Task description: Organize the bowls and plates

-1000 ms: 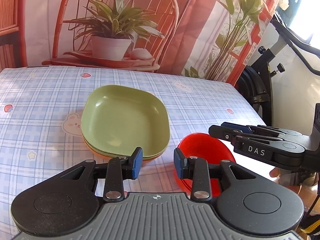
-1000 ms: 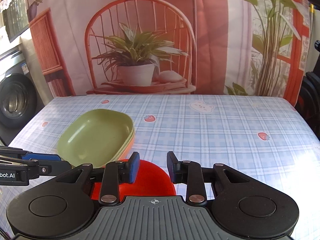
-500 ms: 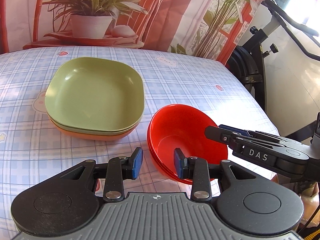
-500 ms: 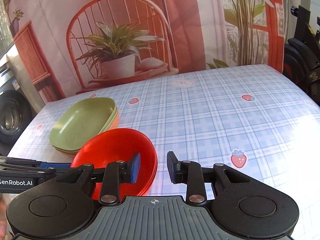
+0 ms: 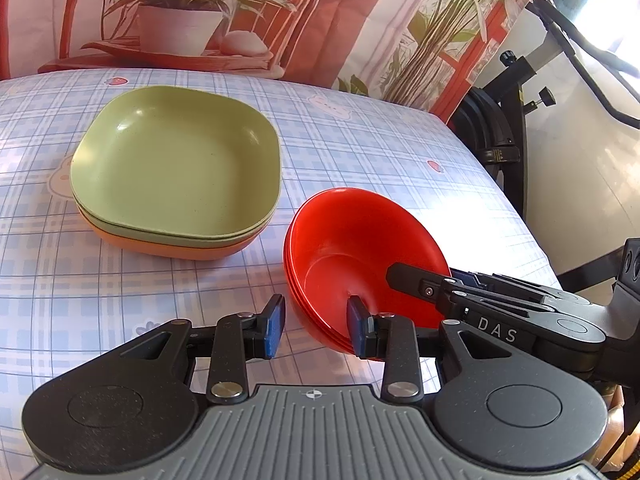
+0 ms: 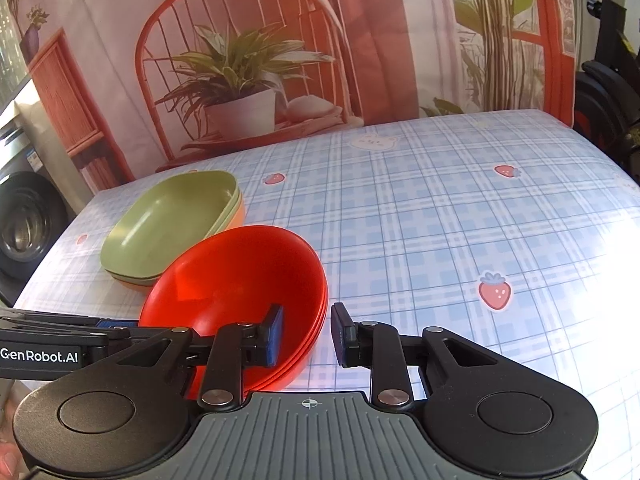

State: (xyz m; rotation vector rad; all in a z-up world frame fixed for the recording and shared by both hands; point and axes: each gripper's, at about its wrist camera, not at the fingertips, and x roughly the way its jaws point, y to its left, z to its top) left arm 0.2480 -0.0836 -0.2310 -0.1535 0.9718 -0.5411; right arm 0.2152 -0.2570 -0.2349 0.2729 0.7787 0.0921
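The left gripper (image 5: pixel 316 330) straddles the near rim of the stack of red bowls (image 5: pixel 360 256): its right finger sits inside the top bowl, its left finger outside over the table (image 5: pixel 120 288). A clear gap shows on the outer side, so the pads do not pinch the rim.

The right gripper (image 6: pixel 308 334) straddles the opposite side of the same stack of red bowls (image 6: pixel 236 280), left finger inside the top bowl and right finger outside. Its jaws have just been closing with the rim between them, but a gap is visible beside the outer pad and the grip is not closed.

The left wrist view shows the right gripper (image 5: pixel 404 274) from the side, reaching in over the bowl's rim. It also shows the stack of plates (image 5: pixel 176 168) ahead and left of the left gripper as two green plates on an orange one, just beside the bowls. The right wrist view shows these plates (image 6: pixel 172 220) behind the bowls and partly hidden by them, and only a sliver of the left gripper (image 6: pixel 120 326) at its left edge. It alone shows a washing machine (image 6: pixel 24 224) beyond the table's left side; only the left view shows an exercise bike (image 5: pixel 508 120) on the right.
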